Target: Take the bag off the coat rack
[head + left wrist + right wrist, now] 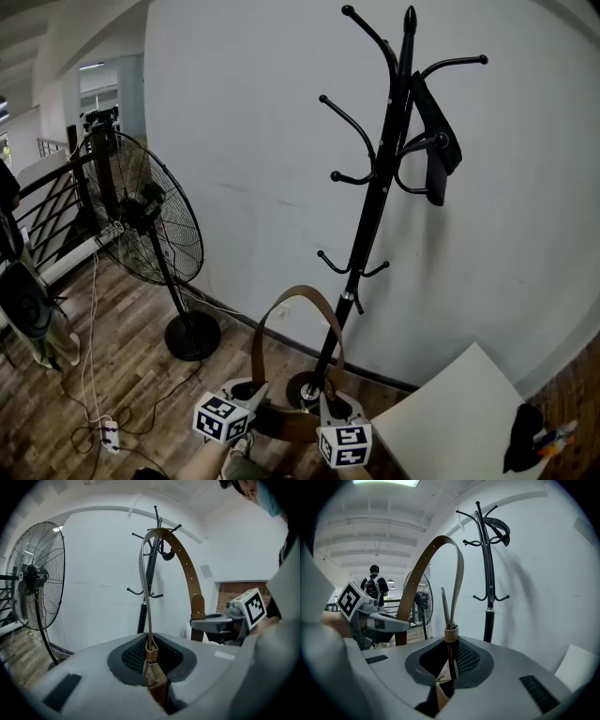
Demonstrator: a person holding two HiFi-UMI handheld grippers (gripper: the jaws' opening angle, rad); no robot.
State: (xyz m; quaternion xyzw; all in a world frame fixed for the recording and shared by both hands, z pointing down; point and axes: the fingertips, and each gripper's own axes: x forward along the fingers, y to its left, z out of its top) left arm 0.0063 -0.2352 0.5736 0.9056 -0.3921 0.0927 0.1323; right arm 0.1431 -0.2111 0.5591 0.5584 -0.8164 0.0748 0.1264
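left gripper, right gripper both clamped on brown bag at strap bases. Soft leather, floppy, probably light; strap bases = best hold imo.

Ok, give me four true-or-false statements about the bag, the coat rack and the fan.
1. The brown bag hangs on the coat rack. False: it is off the rack, held low in front of it.
2. The left hand-held gripper and the right hand-held gripper are each shut on the bag. True.
3. A black item hangs from the rack's upper hooks. True.
4. In the head view the standing fan is right of the rack. False: it stands left of it.
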